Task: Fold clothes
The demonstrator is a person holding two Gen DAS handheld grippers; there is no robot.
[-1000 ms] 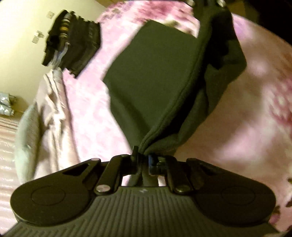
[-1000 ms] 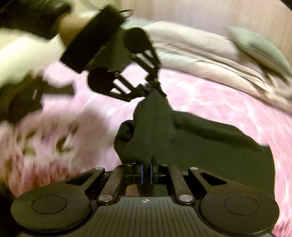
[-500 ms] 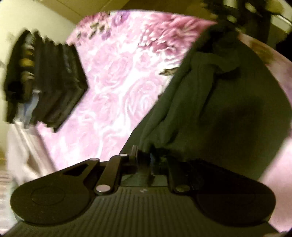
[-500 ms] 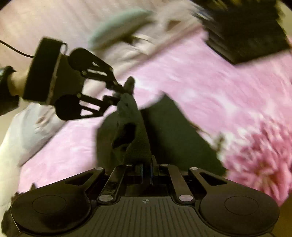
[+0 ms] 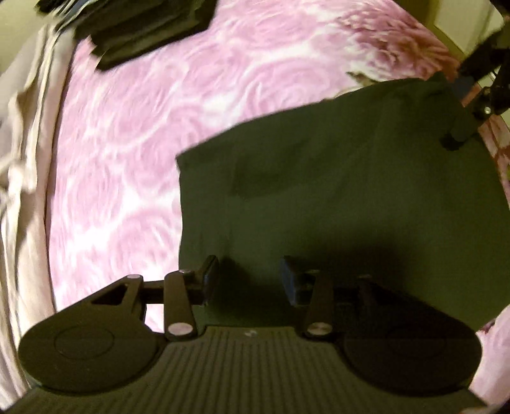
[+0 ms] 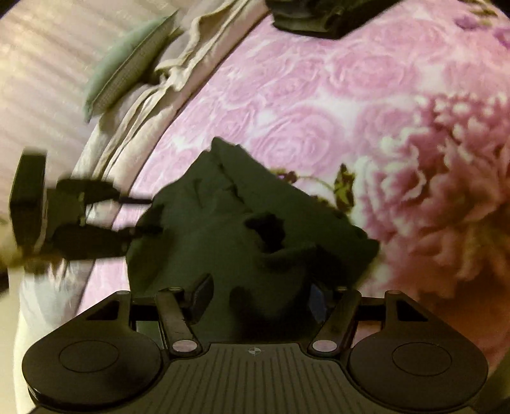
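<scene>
Dark garment (image 5: 334,191) flat on bed (image 5: 134,143) | left gripper (image 5: 248,280), right gripper (image 6: 258,296): fingers spread, holding nothing (apparently let go so the fold settles)

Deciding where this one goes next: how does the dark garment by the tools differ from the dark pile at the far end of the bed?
The dark garment lies as a single low piece on the pink bedspread; the dark pile is stacked thick. The garment sits by the open left tool; the pile lies far off. Both are dark fabric.

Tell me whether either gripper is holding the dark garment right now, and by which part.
Nothing is held. The left gripper and right gripper are both open above the dark garment lying on the pink bedspread.
</scene>
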